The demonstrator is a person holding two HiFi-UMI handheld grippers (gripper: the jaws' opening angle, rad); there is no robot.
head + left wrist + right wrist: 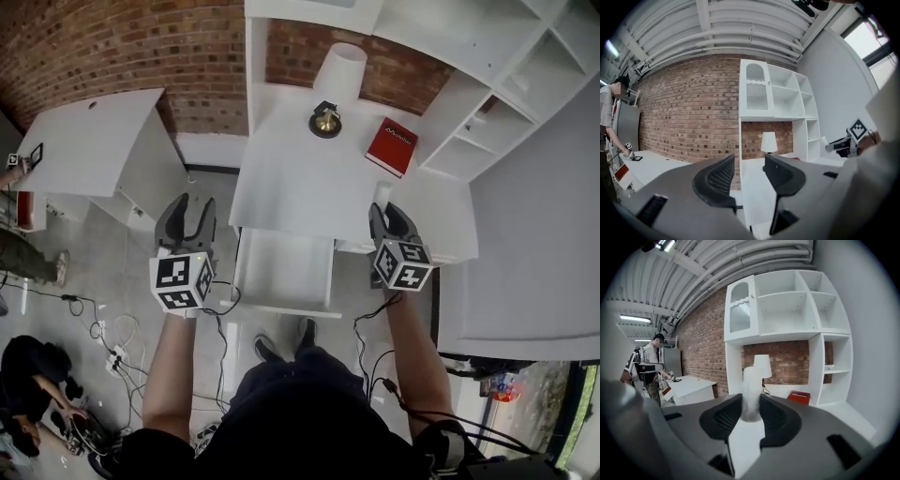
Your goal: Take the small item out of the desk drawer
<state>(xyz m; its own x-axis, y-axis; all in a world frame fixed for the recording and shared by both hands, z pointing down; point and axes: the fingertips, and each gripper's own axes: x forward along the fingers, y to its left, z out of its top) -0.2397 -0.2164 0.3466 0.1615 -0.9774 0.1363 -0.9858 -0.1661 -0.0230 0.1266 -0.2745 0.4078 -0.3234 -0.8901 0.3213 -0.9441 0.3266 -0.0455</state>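
The white desk (300, 178) has its drawer (281, 307) pulled out toward me, and the inside looks bare. My right gripper (384, 212) hovers at the desk's right front edge, shut on a small white cylinder (382, 194). In the right gripper view the cylinder (751, 394) stands upright between the pads of that gripper (751, 417). My left gripper (193, 204) hangs over the floor left of the desk. It is open with nothing between its fingers, as the left gripper view also shows (750, 176).
A white lamp (330, 89) and a red book (391, 145) sit at the back of the desk. A white shelf unit (506, 103) rises on the right. A second white desk (89, 141) stands at left, with people (23, 253) near it. Cables (112, 352) lie on the floor.
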